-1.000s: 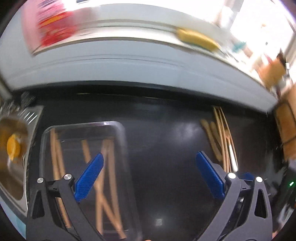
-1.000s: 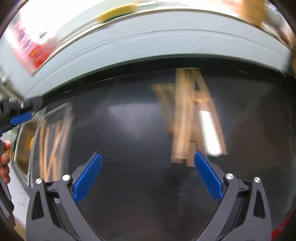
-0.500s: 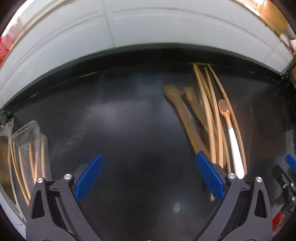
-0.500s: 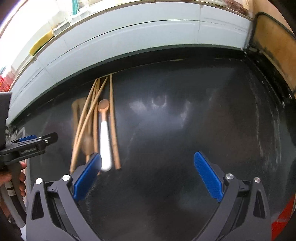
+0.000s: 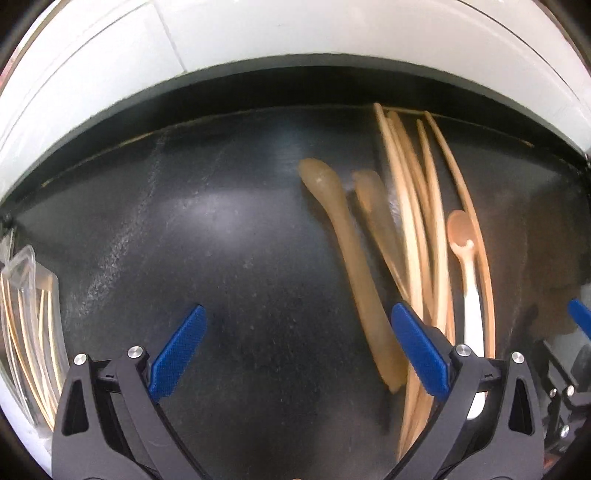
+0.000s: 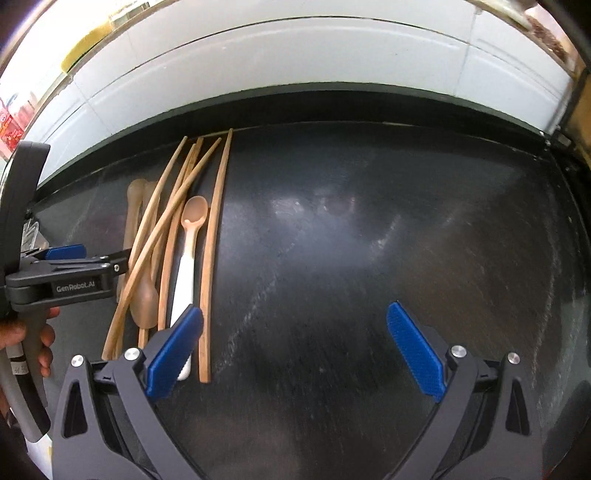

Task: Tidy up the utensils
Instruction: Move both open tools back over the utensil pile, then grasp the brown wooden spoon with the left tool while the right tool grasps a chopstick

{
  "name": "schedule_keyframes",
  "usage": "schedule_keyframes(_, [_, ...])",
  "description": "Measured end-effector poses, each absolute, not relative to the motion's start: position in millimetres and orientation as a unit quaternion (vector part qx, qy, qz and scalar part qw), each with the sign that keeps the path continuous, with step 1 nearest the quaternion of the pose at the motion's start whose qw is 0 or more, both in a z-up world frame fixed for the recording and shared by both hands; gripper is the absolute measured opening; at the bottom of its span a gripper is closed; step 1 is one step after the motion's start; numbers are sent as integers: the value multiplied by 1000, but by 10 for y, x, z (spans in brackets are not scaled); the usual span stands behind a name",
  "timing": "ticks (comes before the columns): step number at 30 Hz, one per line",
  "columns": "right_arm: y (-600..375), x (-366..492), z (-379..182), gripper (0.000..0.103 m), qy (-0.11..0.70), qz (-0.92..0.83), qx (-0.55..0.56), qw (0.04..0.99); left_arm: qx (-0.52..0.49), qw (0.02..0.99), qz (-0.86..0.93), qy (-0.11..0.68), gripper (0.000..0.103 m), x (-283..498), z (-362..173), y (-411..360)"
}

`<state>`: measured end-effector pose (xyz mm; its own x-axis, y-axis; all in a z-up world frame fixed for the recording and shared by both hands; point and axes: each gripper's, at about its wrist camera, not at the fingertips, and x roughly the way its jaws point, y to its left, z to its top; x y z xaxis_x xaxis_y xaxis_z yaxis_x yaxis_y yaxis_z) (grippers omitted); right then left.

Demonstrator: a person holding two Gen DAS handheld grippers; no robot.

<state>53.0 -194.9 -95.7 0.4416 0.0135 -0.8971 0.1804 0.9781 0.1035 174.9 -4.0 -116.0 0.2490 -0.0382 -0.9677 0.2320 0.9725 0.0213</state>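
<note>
A loose pile of wooden chopsticks (image 5: 413, 229) (image 6: 212, 240) lies on the black countertop (image 5: 221, 240) (image 6: 369, 240). Among them are tan spoons (image 5: 343, 258) (image 6: 144, 299) and a white-handled spoon (image 5: 467, 266) (image 6: 188, 251). My left gripper (image 5: 295, 347) is open, just left of the pile, its right finger over the chopstick ends. My right gripper (image 6: 295, 347) is open over bare counter, right of the pile, its left finger near the white handle. The left gripper (image 6: 66, 273) also shows at the left of the right wrist view, held by a hand (image 6: 33, 339).
A clear plastic tray (image 5: 33, 332) holding several chopsticks sits at the far left. A white tiled wall (image 5: 295, 33) (image 6: 295, 55) runs behind the counter. The right gripper's blue tip (image 5: 580, 317) shows at the right edge of the left wrist view.
Both grippers have swung from the tray side toward the utensil pile. The left one has closed in on the pile; the right one has shifted so the pile sits at its left. Both stayed open.
</note>
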Motion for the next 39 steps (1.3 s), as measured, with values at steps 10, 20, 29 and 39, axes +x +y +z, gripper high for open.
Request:
schedule_keyframes(10, [-1909, 853, -1079, 96, 514, -34, 70, 854, 33, 796, -34, 604, 98, 2032, -1208, 162])
schedule_keyframes(20, [-1819, 1059, -1193, 97, 515, -12, 39, 856, 32, 806, -30, 591, 98, 1979, -1183, 184])
schedule_keyframes(29, [-1666, 1330, -1267, 98, 508, -10, 3, 861, 27, 801, -19, 598, 97, 1965, -1087, 57])
schedule_keyframes(39, [-1507, 1349, -1138, 8, 503, 8, -21, 864, 86, 831, -63, 546, 15, 1789, -905, -343])
